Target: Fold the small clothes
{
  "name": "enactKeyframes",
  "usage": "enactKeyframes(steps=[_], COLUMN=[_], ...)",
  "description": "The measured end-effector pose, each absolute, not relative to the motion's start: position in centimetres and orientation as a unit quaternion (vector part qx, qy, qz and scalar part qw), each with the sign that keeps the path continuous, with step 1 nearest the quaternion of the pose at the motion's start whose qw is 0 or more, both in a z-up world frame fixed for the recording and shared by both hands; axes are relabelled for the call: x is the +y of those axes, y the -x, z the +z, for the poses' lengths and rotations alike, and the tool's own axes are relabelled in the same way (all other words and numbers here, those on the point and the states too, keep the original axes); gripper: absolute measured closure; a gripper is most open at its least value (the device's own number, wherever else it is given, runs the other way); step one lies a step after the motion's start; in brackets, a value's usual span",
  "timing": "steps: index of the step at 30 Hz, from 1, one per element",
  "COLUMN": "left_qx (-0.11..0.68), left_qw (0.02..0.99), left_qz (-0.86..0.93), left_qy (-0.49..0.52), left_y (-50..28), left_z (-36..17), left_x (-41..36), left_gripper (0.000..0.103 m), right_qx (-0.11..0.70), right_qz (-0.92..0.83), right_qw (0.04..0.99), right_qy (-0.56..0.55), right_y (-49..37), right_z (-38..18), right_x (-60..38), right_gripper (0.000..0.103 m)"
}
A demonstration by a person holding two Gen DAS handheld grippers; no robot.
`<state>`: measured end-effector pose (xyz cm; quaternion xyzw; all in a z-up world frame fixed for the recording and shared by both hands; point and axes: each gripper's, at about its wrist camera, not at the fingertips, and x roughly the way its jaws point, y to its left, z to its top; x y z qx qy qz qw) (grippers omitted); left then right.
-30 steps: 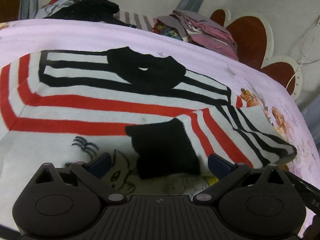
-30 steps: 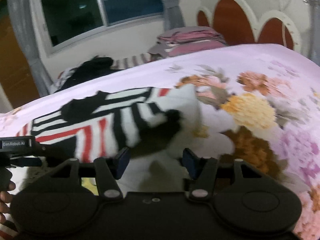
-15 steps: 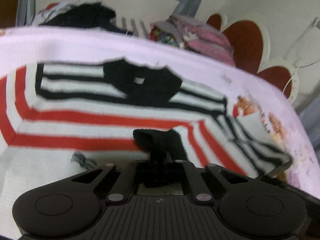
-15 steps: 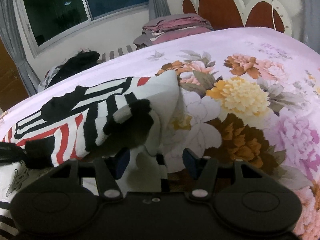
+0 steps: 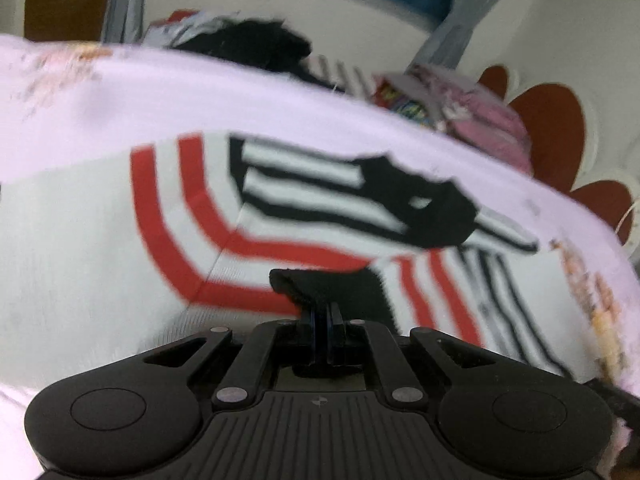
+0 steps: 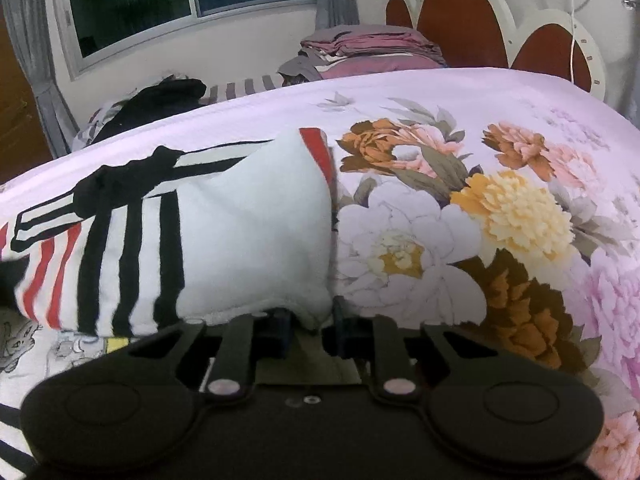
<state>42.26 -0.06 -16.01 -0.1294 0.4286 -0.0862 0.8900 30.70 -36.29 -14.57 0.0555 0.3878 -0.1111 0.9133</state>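
Since a second ago the left gripper (image 5: pixel 325 316) has gone from wide open around the black cuff (image 5: pixel 320 284) to fully closed on it, and the right gripper's jaws have just been closing, with a white fold of the sweater (image 6: pixel 256 240) now pinched between them where only loose cloth was seen before.

In the left wrist view, which is blurred, the striped sweater (image 5: pixel 280 216) is spread across the pink bedspread (image 5: pixel 120 100). Red bands are seen curving from nine o'clock toward the centre, black-and-white stripes and the black collar (image 5: pixel 420 208) lie at one o'clock, and the cuff is held at six o'clock, just above the closed pads. A dark heap of clothes (image 5: pixel 256 44) (beyond the far edge of the bed) is seen at twelve o'clock, and a folded pile (image 5: pixel 480 120) at two o'clock beside the scalloped headboard (image 5: pixel 560 136).

In the right wrist view, the right gripper (image 6: pixel 310 324) is seen at six o'clock, its jaws nearly together and pressed on the bunched lower corner of the white fold. The rest of the sweater is laid out toward nine and ten o'clock, with black stripes, then red ones, at the left edge. The floral print (image 6: pixel 500 216) of the bedspread fills three o'clock, and a dark window (image 6: pixel 180 0) is seen at eleven o'clock.
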Motion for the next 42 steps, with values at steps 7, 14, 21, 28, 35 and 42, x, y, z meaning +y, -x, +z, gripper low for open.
enactKeyframes(steps=[7,14,21,28,35,42], left_qx=[0.413,0.368,0.35,0.398,0.392,0.405], left_qw=[0.902,0.922,0.929,0.912,0.915,0.912], left_qz=[-0.081,-0.06,-0.102,-0.087,-0.089,-0.063], left_qy=[0.093,0.107,0.068,0.042,0.022,0.018], left_y=[-41.5,-39.5,-40.9,-42.3,-42.0,-41.9], left_z=[-15.5,-12.2,-12.0,-16.5,-16.6,-15.9], left_x=[-0.7,1.5,-3.1,-4.2,-4.6,-4.2], left_gripper=[0.099,0.036,0.035,0.035,0.035,0.035], right_qx=[0.398,0.374,0.357,0.364,0.388,0.377], right_qz=[-0.106,-0.096,-0.082,-0.076,-0.081,-0.116], right_qw=[0.909,0.918,0.924,0.919,0.906,0.909], right_qy=[-0.064,-0.089,-0.114,-0.131,-0.15,-0.132], right_y=[-29.4,-26.2,-32.7,-40.1,-43.9,-43.5], right_z=[-14.5,-11.7,-11.2,-12.8,-14.9,-15.1], right_x=[-37.1,-38.3,-40.1,-41.1,-42.2,-41.9], right_gripper=[0.087,0.076,0.064,0.064,0.074,0.08])
